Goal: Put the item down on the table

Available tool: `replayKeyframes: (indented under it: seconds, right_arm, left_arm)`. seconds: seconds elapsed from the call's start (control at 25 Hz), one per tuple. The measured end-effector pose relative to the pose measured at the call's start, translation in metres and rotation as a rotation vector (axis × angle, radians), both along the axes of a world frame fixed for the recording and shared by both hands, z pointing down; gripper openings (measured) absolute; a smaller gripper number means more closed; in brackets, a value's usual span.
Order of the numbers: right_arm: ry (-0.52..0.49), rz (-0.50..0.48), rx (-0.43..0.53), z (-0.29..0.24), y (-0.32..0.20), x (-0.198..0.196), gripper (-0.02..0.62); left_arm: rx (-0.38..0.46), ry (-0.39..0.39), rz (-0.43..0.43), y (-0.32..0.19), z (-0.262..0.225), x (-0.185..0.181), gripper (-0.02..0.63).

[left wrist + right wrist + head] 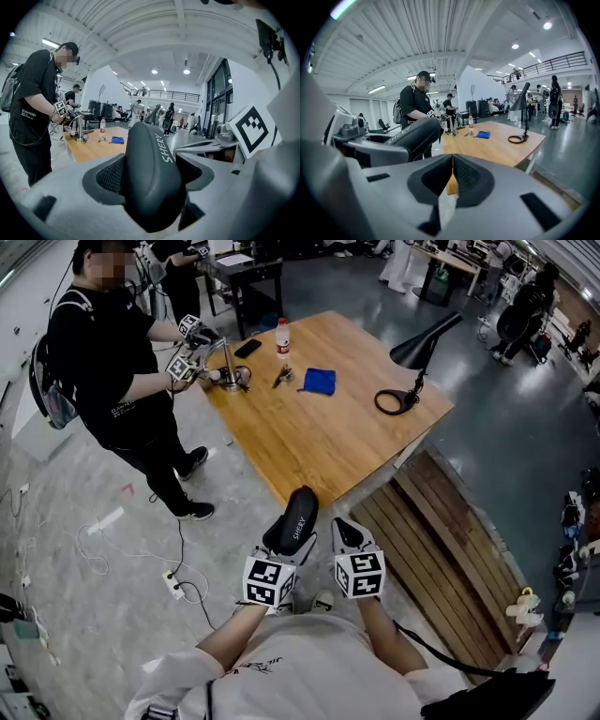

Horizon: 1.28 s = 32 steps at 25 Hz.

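Short of the table's near corner, the left gripper (284,551) is clamped on the dark item (293,520), which is held in the air off the wooden table (323,446). The right gripper (345,531) is just beside it, jaws pressed together on nothing. The table's near half is bare; a blue cloth (320,381) and a lamp (412,362) sit farther back.
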State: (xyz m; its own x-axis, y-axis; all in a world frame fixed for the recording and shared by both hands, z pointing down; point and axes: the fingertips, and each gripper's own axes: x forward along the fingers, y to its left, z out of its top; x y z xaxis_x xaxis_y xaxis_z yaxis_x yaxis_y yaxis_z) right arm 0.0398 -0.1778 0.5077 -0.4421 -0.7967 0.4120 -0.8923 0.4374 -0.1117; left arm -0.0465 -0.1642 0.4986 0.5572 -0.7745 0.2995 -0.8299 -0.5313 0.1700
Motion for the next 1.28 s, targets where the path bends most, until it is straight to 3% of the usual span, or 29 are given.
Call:
replayKeyframes:
  seconds: [0.28, 0.56, 0.84, 1.16, 1.28]
  right_arm:
    - [0.006, -0.018, -0.033, 0.011, -0.018, 0.004, 0.005]
    - [0.007, 0.000, -0.038, 0.052, -0.091, 0.009, 0.005]
    - [0.054, -0.020, -0.105, 0.110, -0.123, 0.007, 0.005]
    - [0.026, -0.049, -0.133, 0.146, -0.149, -0.006, 0.005]
    - [0.020, -0.061, -0.136, 0.156, -0.155, -0.011, 0.005]
  left_arm:
    - [-0.024, -0.023, -0.013, -0.025, 0.013, 0.009, 0.348]
    - [-0.048, -0.078, -0.046, -0.101, 0.070, 0.008, 0.350]
    - [-0.124, -0.113, -0.063, -0.147, 0.126, 0.011, 0.348]
    - [-0.235, -0.161, -0.062, -0.189, 0.201, 0.011, 0.350]
    - [-0.290, -0.127, -0.074, -0.201, 0.221, 0.011, 0.348]
